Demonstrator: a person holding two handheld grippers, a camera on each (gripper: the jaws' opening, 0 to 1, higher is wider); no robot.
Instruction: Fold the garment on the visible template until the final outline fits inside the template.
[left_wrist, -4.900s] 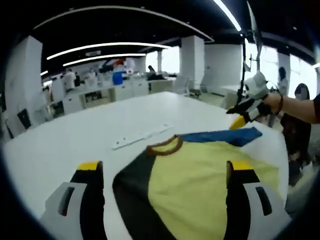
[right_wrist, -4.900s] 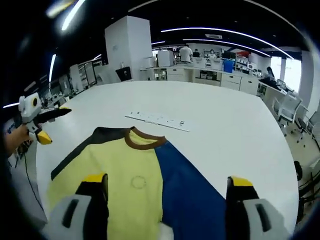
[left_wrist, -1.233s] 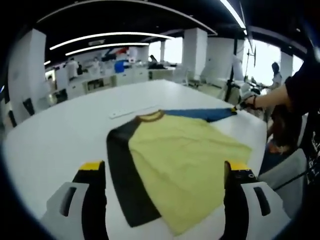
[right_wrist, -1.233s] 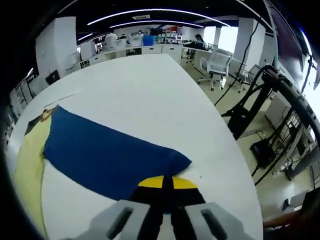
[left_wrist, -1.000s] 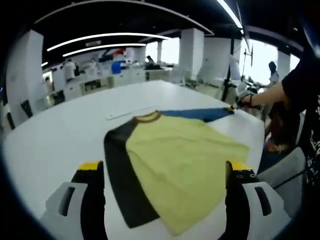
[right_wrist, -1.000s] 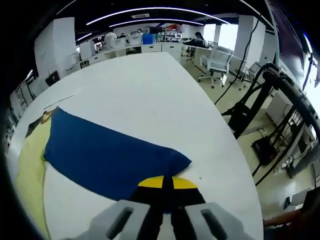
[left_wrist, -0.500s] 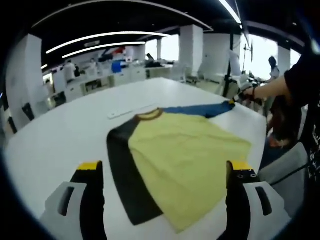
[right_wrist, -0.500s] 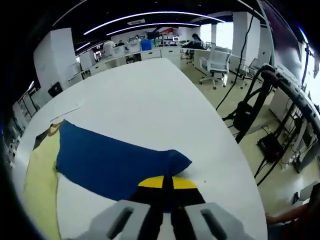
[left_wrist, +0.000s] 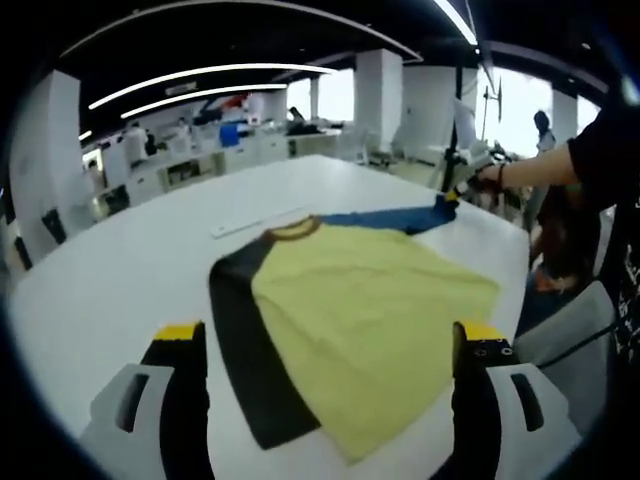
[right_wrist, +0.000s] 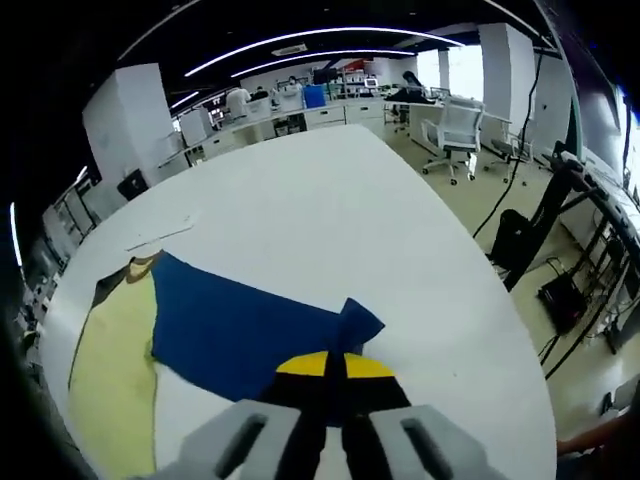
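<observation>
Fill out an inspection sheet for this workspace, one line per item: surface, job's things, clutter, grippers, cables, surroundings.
Surface: white table, large, rounded edge.
Job's things: garment lies flat, yellow body, black sleeve, brown collar; blue sleeve lifted at its end. White strip beyond the collar. Template outline: cannot tell.
Clutter: nothing seen.
Grippers: left gripper open, above the near hem, holding nothing. Right gripper shut on the blue sleeve's cuff.
Cables: black cables over the floor past the table's edge.
Surroundings: open office, desks, white chair, person standing by windows.
</observation>
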